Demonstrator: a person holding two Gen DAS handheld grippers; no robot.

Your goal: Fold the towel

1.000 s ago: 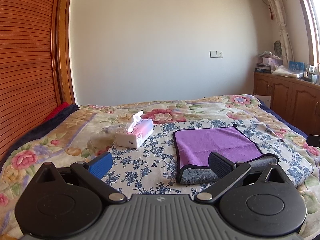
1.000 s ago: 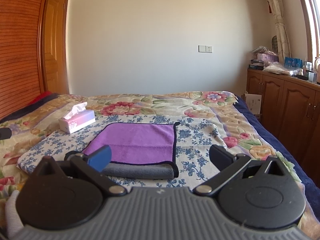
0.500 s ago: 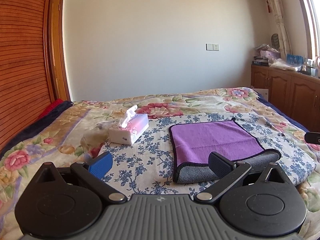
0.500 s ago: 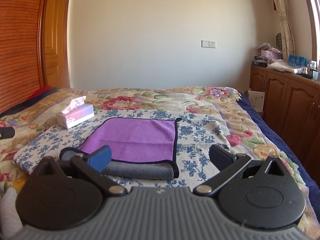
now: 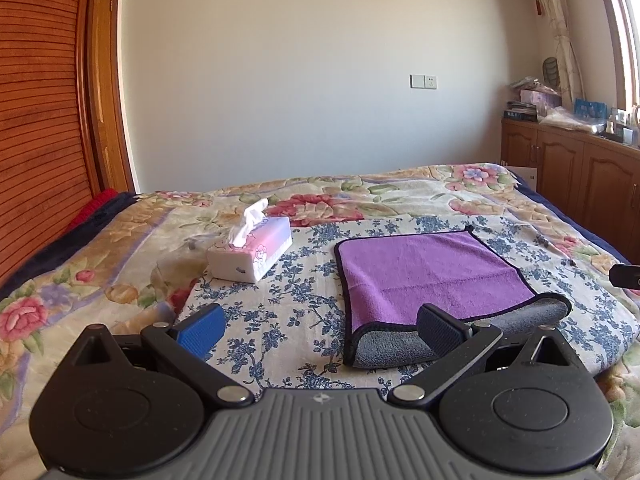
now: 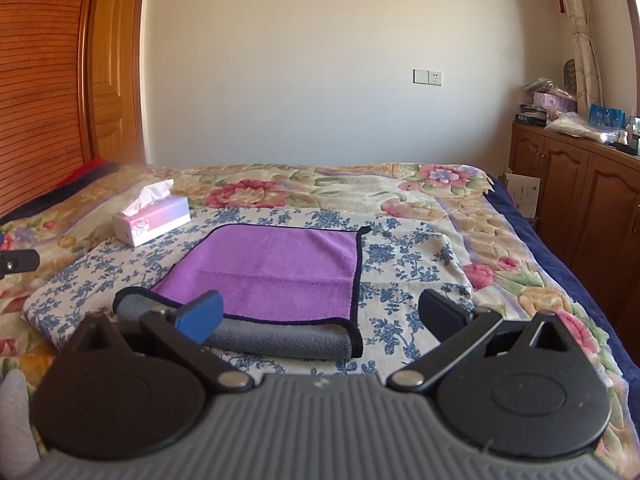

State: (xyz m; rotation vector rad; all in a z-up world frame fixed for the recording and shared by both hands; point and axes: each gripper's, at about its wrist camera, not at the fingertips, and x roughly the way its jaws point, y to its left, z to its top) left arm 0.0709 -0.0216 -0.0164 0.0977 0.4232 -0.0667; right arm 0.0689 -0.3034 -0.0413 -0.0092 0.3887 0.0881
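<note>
A purple towel (image 5: 432, 276) with a dark edge lies on the blue-flowered cloth on the bed, its near edge folded over so the grey underside shows. It also shows in the right wrist view (image 6: 276, 268). My left gripper (image 5: 320, 330) is open and empty, just short of the towel's near left corner. My right gripper (image 6: 320, 316) is open and empty, just short of the towel's near right corner. The right gripper's tip (image 5: 626, 274) shows at the right edge of the left wrist view.
A pink and white tissue box (image 5: 252, 254) stands on the bed left of the towel, also in the right wrist view (image 6: 150, 220). A wooden wardrobe (image 5: 36, 140) is on the left. Wooden cabinets (image 6: 580, 204) with clutter on top stand on the right.
Both grippers have drawn back and risen a little from the towel, and the views have levelled. Both stay open. The towel has not moved.
</note>
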